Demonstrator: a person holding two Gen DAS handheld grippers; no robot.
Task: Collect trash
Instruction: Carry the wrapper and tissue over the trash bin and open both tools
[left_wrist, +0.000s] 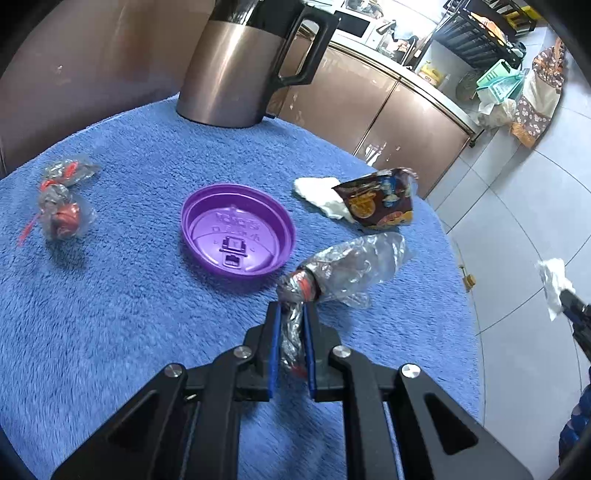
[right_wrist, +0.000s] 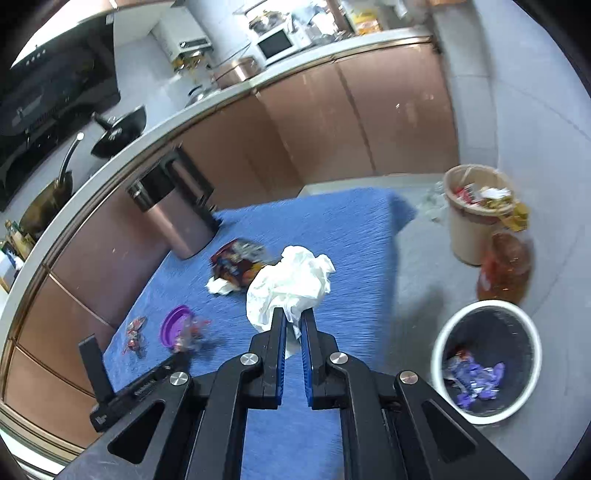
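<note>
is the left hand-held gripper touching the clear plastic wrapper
Touching: the left wrist view shows the left hand-held gripper with its blue pads clamped on the clear plastic wrapper.

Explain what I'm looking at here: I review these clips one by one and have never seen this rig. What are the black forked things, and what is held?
No robot: a person carries a pair of hand-held tongs in each hand, each with a fisheye camera looking along its fingers.

The left camera's picture shows the left tongs shut on a crumpled clear wrapper on a table under a blue towel. Also there: a purple lid, another clear wrapper, a brown snack packet overlapping a white tissue, and a metal kettle.

The right camera's picture shows the right tongs shut on a crumpled white tissue. On the floor stand a white bin and a beige bin, both holding rubbish.
</note>
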